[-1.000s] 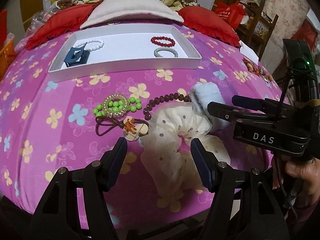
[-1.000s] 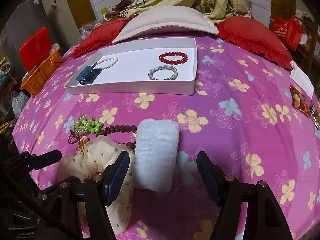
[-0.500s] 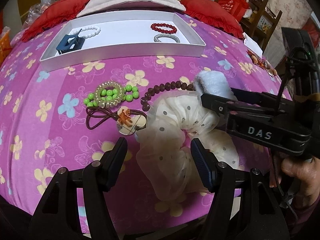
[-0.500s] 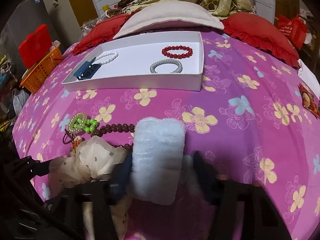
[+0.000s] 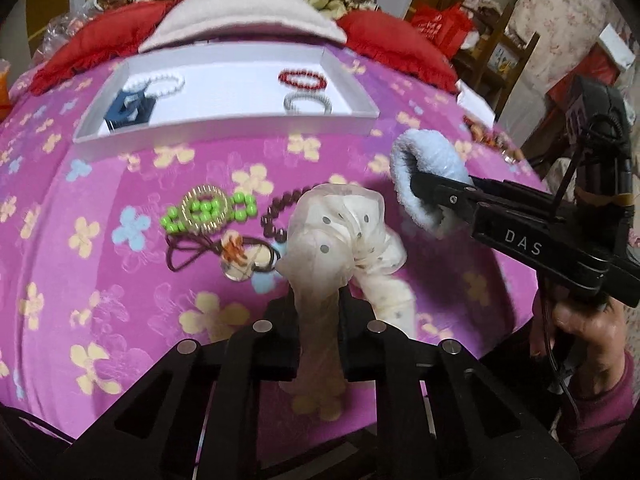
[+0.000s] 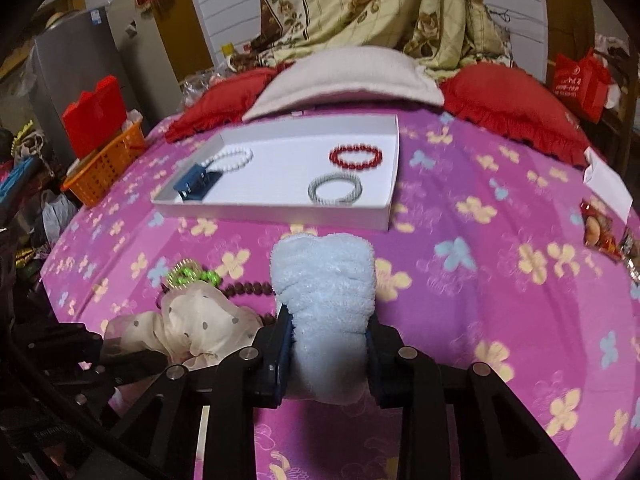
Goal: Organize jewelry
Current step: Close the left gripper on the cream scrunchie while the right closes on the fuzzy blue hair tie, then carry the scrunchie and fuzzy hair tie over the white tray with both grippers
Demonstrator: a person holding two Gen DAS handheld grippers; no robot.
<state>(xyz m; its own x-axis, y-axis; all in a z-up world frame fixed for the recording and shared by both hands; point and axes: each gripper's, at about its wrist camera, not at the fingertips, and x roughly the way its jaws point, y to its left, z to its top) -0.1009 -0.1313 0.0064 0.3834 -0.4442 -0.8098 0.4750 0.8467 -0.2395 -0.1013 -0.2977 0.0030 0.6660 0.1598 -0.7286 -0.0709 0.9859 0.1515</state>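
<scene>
Both claws were closing on soft pieces above the bed (image 5: 100,280), the left claw (image 5: 318,312) pinching the cream dotted scrunchie (image 5: 340,236) and the right claw (image 6: 328,344) the blue fluffy scrunchie (image 6: 324,276), with the white tray (image 6: 276,210) lying straight ahead beyond them, nearer the right.

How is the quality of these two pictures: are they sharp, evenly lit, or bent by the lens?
Left wrist view: the tray and the red pillows are smeared by motion blur, straight edges bow outward, corners are black. Right wrist view: a little sharper, though the bedspread flowers are soft; the room behind is dim, and the blue fluffy band is blurred at its near end.
</scene>
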